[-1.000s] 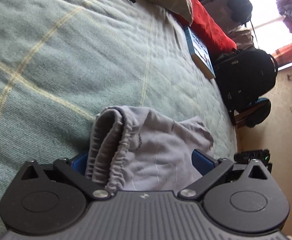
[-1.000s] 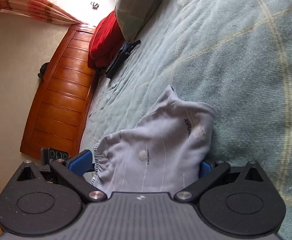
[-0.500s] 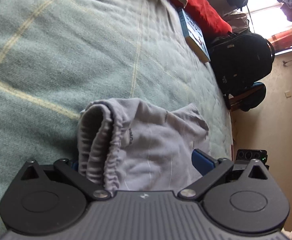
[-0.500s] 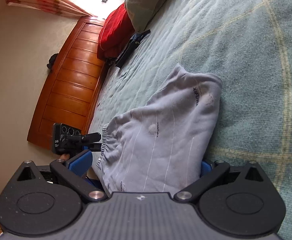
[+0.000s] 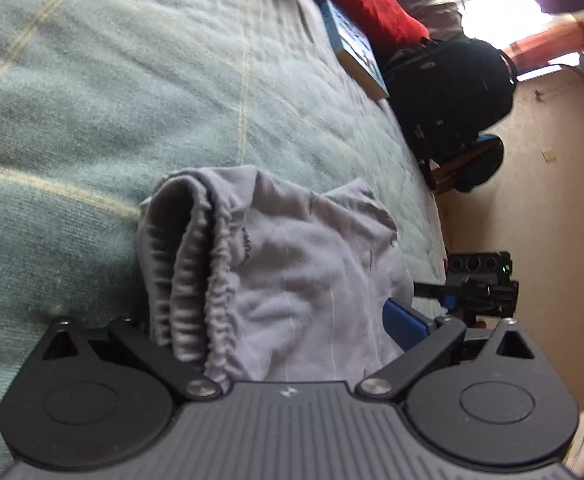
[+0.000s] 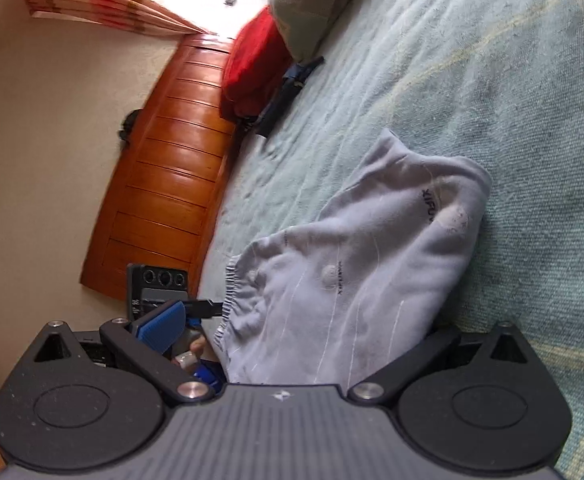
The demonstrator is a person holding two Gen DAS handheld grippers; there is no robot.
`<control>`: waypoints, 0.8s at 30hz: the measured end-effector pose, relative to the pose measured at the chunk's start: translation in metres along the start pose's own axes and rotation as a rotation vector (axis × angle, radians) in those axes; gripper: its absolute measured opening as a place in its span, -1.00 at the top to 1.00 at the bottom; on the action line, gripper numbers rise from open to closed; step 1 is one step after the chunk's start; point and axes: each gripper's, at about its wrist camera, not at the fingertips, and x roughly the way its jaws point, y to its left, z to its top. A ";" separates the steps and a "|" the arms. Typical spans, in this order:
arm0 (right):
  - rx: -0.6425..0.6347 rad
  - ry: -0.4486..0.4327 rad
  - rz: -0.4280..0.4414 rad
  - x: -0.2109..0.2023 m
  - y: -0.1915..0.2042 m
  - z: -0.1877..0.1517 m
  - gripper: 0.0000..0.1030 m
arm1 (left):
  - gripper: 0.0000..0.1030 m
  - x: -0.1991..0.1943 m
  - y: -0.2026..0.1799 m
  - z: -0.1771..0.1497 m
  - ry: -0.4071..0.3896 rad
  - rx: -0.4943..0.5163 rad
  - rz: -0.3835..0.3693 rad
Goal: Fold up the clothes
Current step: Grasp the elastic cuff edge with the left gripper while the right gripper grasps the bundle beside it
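Note:
Grey shorts [image 5: 292, 280] with a gathered elastic waistband [image 5: 212, 280] lie folded in a bundle on the green blanket [image 5: 132, 100]. My left gripper [image 5: 276, 312] straddles the waistband end and its jaws are closing. The bundle fills the gap; the right blue pad [image 5: 403, 320] sits at the cloth's edge and the left pad is hidden behind the waistband. My right gripper [image 6: 299, 324] straddles the other side of the shorts [image 6: 351, 280]. Its left blue pad [image 6: 160, 324] stands off the cloth, and its right pad is hidden under the fabric.
A book [image 5: 355, 48], a red pillow [image 5: 375, 12] and a grey pillow [image 6: 311, 4] lie at the bed's far end. A black backpack [image 5: 451, 96] stands beside the bed. A wooden headboard [image 6: 164, 184] borders the mattress. The bed edge runs close to both grippers.
Both views have tilted a little over the shorts, which now loom larger. In the left wrist view the left blue pad has gone out of sight behind the waistband.

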 end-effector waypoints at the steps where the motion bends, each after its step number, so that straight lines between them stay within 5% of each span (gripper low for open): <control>1: -0.004 -0.006 0.012 -0.003 -0.002 -0.002 -0.99 | -0.57 -0.004 0.002 -0.003 -0.004 0.007 0.010; 4: -0.014 -0.025 0.037 -0.012 -0.006 -0.008 -0.89 | -0.03 -0.011 0.016 -0.005 -0.019 -0.056 0.025; 5: -0.010 -0.035 0.023 -0.012 -0.007 -0.008 -0.81 | 0.01 -0.011 0.017 -0.005 -0.019 -0.061 0.035; 10: -0.016 -0.055 -0.047 -0.011 -0.011 -0.009 -0.50 | -0.01 -0.005 0.004 0.000 0.012 -0.017 0.105; 16: -0.099 -0.077 -0.208 -0.001 -0.004 -0.017 0.11 | 0.00 0.002 -0.016 -0.005 0.007 0.045 0.207; 20: -0.114 -0.087 -0.288 0.004 -0.005 -0.019 0.74 | 0.07 0.005 -0.024 -0.007 0.003 0.065 0.258; 24: -0.110 -0.095 -0.299 0.005 -0.008 -0.019 0.78 | 0.10 0.008 -0.033 -0.009 0.008 0.104 0.304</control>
